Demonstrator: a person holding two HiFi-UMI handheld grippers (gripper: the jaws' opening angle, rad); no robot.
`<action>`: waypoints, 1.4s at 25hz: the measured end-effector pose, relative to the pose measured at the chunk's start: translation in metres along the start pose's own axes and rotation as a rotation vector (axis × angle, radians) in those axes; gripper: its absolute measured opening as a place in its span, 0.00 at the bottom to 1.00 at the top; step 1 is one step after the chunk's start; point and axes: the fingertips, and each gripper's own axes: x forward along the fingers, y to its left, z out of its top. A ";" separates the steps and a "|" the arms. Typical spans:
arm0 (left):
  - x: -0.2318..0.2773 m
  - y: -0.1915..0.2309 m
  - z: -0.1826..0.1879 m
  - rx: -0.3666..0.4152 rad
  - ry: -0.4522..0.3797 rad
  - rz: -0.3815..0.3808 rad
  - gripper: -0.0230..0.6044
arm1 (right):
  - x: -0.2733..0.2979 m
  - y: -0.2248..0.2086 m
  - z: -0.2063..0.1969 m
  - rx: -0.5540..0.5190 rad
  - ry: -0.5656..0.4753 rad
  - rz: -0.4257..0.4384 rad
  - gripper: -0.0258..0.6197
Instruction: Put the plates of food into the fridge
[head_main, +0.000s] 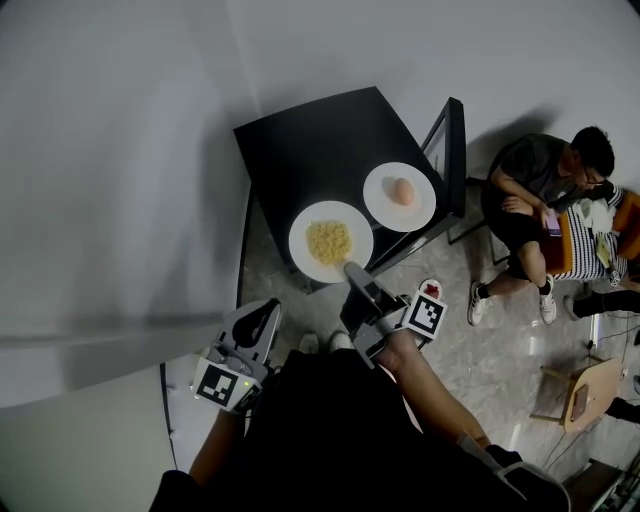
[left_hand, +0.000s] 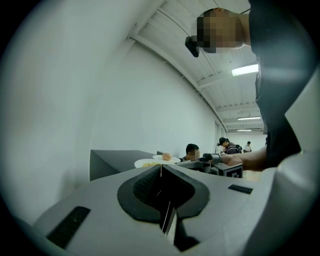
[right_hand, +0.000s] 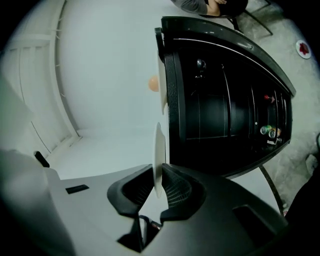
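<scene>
Two white plates stand on top of the black fridge (head_main: 320, 150). The near one holds yellow noodles (head_main: 330, 242); the far one (head_main: 400, 196) holds an egg-like piece. My right gripper (head_main: 352, 270) reaches level to the noodle plate's near rim. In the right gripper view, which is rolled sideways, that rim (right_hand: 159, 150) stands edge-on between the jaws of the right gripper (right_hand: 159, 172), which are shut on it. The fridge front (right_hand: 225, 115) is dark glass with cans behind it. My left gripper (head_main: 262, 312) hangs back at my left, and in its own view the left gripper (left_hand: 161, 170) is shut and empty.
A white wall runs along the left of the fridge. A dark frame (head_main: 452, 150) leans at the fridge's right side. A seated person (head_main: 540, 200) is close on the right, with a wooden stool (head_main: 580, 390) nearer me. More people sit far off (left_hand: 227, 146).
</scene>
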 end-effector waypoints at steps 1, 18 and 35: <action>-0.003 -0.006 0.002 0.002 -0.002 -0.002 0.08 | -0.010 0.005 -0.004 -0.006 0.010 0.005 0.14; -0.019 -0.020 -0.021 -0.001 0.031 -0.018 0.08 | -0.096 -0.018 -0.027 -0.050 0.050 -0.021 0.12; -0.023 -0.022 -0.030 0.022 0.067 0.003 0.08 | -0.069 -0.135 0.010 -0.077 0.026 -0.191 0.11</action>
